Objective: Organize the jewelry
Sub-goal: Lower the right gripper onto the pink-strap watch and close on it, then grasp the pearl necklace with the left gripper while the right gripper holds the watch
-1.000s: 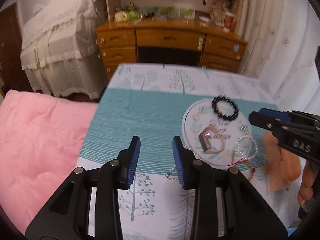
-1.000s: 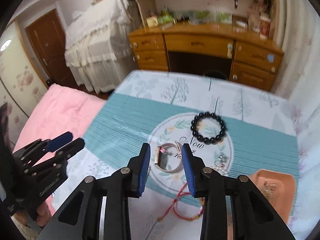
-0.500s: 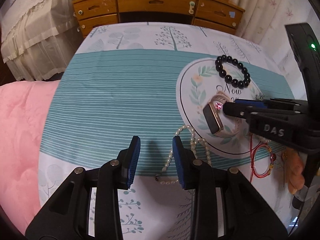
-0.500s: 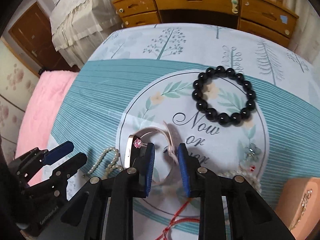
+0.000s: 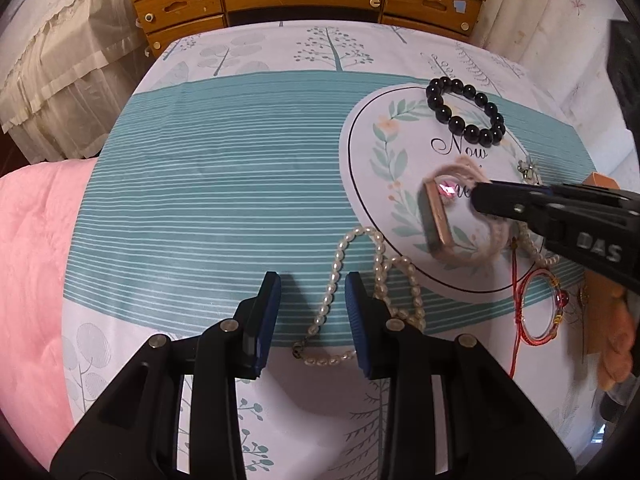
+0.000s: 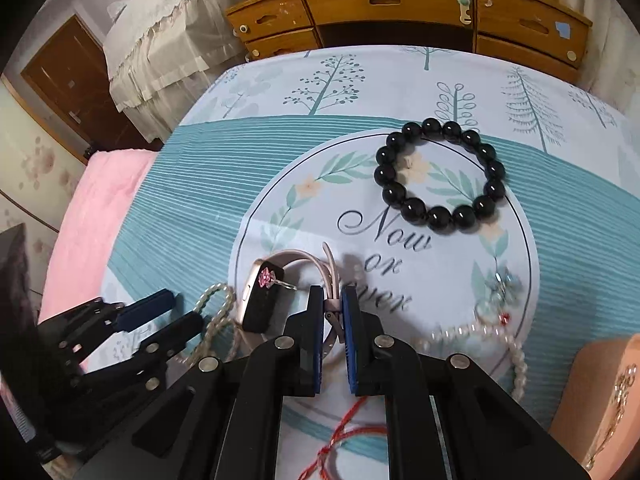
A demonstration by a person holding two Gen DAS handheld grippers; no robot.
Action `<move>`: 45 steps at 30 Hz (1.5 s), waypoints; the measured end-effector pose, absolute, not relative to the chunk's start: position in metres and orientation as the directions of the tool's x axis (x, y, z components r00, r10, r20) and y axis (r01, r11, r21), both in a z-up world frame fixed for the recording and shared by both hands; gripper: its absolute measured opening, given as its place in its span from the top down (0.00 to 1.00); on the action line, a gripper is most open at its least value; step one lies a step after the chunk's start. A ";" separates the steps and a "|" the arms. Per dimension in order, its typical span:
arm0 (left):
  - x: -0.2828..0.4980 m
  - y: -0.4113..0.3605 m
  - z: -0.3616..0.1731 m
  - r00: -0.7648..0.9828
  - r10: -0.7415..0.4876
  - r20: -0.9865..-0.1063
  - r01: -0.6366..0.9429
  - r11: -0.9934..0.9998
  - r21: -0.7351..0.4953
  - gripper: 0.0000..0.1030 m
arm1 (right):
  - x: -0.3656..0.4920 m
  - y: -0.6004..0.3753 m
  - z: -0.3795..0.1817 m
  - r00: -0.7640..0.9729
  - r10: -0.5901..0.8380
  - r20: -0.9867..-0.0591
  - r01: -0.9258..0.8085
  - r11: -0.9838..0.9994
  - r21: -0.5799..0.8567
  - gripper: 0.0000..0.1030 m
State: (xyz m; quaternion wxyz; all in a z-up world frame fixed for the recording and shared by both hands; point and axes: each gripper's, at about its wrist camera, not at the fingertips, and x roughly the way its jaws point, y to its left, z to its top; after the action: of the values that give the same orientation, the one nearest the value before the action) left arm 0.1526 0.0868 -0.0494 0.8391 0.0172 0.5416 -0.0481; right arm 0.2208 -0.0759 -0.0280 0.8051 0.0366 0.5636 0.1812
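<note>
A pink-strapped watch [image 6: 260, 300] with a black face and a pink-stone ring [image 6: 267, 278] on it lies on the round printed patch of the cloth. My right gripper [image 6: 332, 304] is shut on the watch strap [image 6: 332, 276]; it also shows in the left wrist view [image 5: 480, 200], where the watch [image 5: 438, 220] looks blurred. My left gripper [image 5: 312, 294] is open, its fingers either side of a strand of the pearl necklace [image 5: 334, 276]. A black bead bracelet [image 6: 438, 176] lies further back. A red cord bracelet [image 5: 538, 308] lies at the right.
A peach tray [image 6: 600, 392] holding a chain sits at the right edge. A crystal flower piece [image 6: 498, 284] and a pearl bracelet [image 6: 500, 336] lie near it. A pink quilt [image 5: 28, 260] is to the left. A wooden dresser [image 6: 400, 4] stands beyond the table.
Both grippers have moved down and forward to the table. My right gripper has closed on the watch strap. My left gripper now straddles the pearl necklace.
</note>
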 end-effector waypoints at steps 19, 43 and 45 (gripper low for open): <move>0.175 0.095 -0.042 0.173 -0.284 -0.943 0.140 0.955 -0.262 0.71 | 0.180 -0.113 -0.002 0.300 0.437 -0.848 -0.216 0.897 0.386 0.91; 0.170 0.067 -0.037 0.156 -0.202 -0.967 0.208 0.964 -0.168 0.73 | 0.170 -0.133 -0.005 0.309 0.444 -0.841 -0.167 0.896 0.412 0.91; 0.171 0.067 -0.037 0.160 -0.191 -0.968 0.206 0.966 -0.156 0.73 | 0.170 -0.134 -0.007 0.308 0.444 -0.841 -0.163 0.896 0.413 0.91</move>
State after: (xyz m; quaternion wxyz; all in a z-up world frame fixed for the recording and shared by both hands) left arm 0.1711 0.0675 -0.0375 0.7616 0.0058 0.6348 -0.1303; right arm 0.1700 -0.1343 -0.0068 0.7988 0.1263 0.5566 0.1899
